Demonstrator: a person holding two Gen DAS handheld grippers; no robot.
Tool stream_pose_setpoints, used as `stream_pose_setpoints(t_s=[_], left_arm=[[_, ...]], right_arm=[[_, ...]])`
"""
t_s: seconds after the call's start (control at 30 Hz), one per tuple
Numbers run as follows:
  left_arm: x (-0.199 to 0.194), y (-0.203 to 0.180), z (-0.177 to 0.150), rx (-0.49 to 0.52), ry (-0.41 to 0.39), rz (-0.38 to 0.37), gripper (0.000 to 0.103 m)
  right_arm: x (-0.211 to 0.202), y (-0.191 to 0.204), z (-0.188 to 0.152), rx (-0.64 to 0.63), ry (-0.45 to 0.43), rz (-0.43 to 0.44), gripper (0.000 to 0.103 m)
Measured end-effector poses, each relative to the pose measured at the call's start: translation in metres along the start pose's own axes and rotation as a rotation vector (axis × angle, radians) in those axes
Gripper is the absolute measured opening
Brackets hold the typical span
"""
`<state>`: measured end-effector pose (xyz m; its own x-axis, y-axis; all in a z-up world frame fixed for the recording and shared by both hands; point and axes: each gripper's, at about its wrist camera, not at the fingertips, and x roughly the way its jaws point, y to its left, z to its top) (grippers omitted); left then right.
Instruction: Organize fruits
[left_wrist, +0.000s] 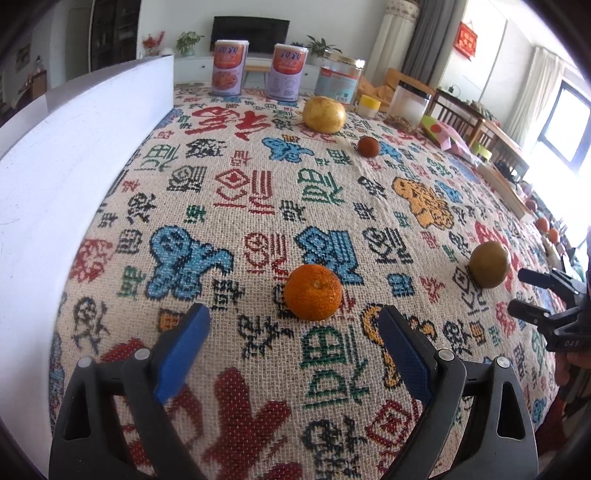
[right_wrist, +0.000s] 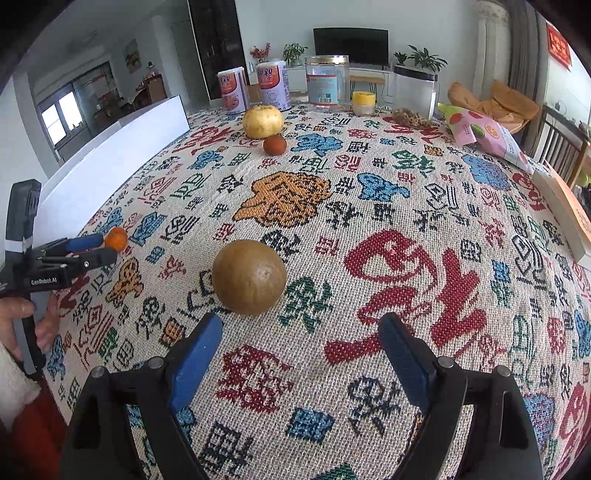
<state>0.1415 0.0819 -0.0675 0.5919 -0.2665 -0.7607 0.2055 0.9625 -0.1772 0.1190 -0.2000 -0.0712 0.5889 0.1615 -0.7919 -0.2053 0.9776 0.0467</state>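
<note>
An orange mandarin (left_wrist: 313, 291) lies on the patterned tablecloth (left_wrist: 258, 192), just beyond the tips of my left gripper (left_wrist: 293, 315), which is open and holds nothing. A brownish-green round fruit (right_wrist: 249, 277) rests just ahead of my right gripper (right_wrist: 302, 323), left of its centre line. That gripper is also open and empty, its blue pads (right_wrist: 195, 362) apart from the fruit. Farther back sit a large yellow fruit (right_wrist: 263, 121) and a small dark red fruit (right_wrist: 274, 144). The right wrist view shows the left gripper (right_wrist: 92, 249) beside the mandarin (right_wrist: 116, 238).
A tall white box (left_wrist: 74, 166) runs along the table's left side. At the far edge stand two purple cans (right_wrist: 271, 86), a clear jar (right_wrist: 327, 81), a small yellow-lidded pot (right_wrist: 363, 103) and a clear container (right_wrist: 413, 92). A snack bag (right_wrist: 484, 134) and a book (right_wrist: 569, 218) lie at the right.
</note>
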Motion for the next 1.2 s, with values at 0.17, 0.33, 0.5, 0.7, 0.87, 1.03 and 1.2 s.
stream_pose_setpoints(t_s=[0.17,0.33,0.5,0.7,0.87,1.03,1.2], left_arm=[[0.007,-0.018,0.002,0.061,0.014,0.099,0.090],[0.015,-0.027,0.006,0.082,0.022,0.145,0.074],[0.013,-0.029,0.008,0.088,0.006,0.138,0.031],[-0.003,-0.019,0.009,0.016,0.018,0.089,0.027],[-0.084,-0.005,0.031,-0.097,-0.054,-0.006,0.027],[-0.159,0.060,0.065,-0.207,-0.160,0.082,0.028],[-0.139,0.160,0.073,-0.380,-0.056,0.261,0.028]], right_arm=[[0.011,-0.003,-0.018,-0.012,0.029,-0.022,0.097],[0.018,0.008,-0.009,-0.048,0.074,-0.014,0.102],[0.012,0.018,0.017,-0.016,0.010,0.029,0.102],[0.040,0.037,0.041,-0.050,0.086,0.030,0.049],[0.013,0.057,0.061,-0.012,0.037,0.128,0.049],[-0.013,0.134,0.129,-0.054,-0.026,0.363,0.049],[-0.008,0.257,0.194,-0.177,-0.032,0.563,0.049]])
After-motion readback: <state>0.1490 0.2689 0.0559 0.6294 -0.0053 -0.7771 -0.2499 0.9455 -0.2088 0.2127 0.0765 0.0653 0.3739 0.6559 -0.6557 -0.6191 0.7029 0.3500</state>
